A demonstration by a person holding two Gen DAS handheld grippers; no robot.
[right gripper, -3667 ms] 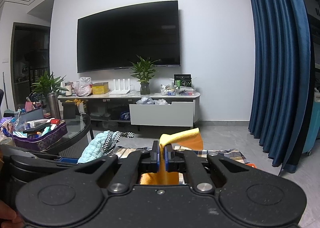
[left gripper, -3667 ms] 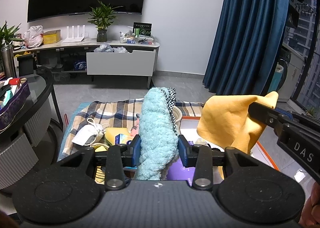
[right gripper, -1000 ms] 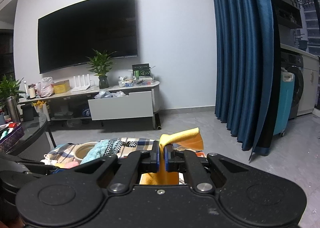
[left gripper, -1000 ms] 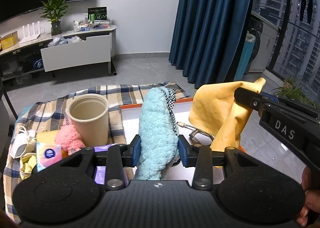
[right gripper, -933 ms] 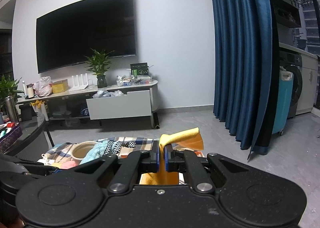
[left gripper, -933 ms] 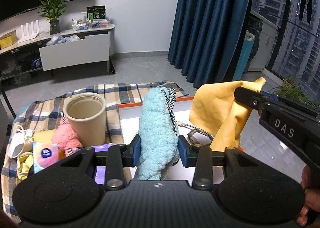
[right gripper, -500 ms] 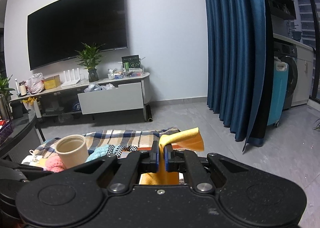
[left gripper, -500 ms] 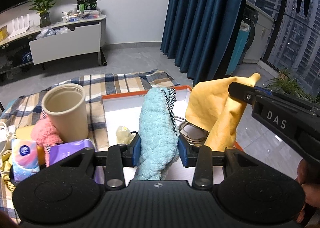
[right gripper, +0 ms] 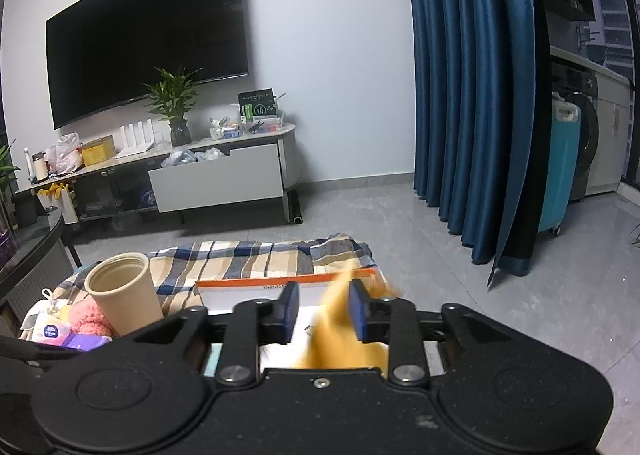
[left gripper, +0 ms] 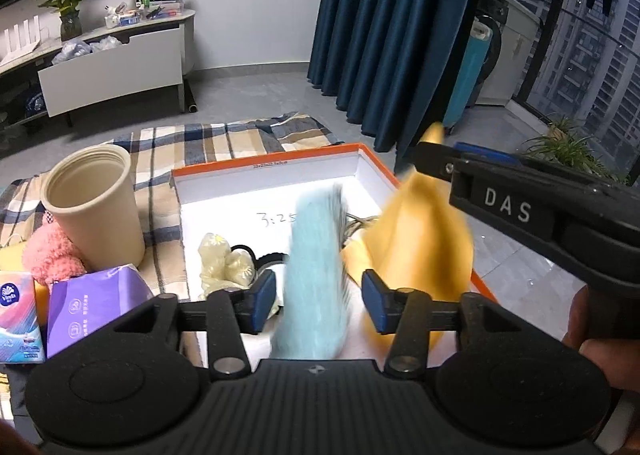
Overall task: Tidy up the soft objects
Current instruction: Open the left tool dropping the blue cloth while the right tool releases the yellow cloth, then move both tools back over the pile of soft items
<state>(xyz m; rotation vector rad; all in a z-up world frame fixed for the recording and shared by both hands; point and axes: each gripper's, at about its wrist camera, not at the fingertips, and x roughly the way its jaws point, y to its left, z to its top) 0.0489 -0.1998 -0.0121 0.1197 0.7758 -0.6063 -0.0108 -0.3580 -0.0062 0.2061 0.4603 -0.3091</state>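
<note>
Over the orange-rimmed white box (left gripper: 280,171), our left gripper (left gripper: 318,297) and right gripper (right gripper: 324,309), jaws just opened, release a fluffy light-blue cloth (left gripper: 316,279) and a yellow cloth (left gripper: 424,239). Beside the box, we still list a fuzzy pink item (left gripper: 50,259) unsorted.

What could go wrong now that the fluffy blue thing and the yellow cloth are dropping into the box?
The yellow cloth falls close to the orange box wall on that side, so part could drape over the rim. The blue fluffy cloth may land on the cable and pale bundle already inside and bury them. Both the left gripper and right gripper have just been opening, so neither steers the fall.
</note>
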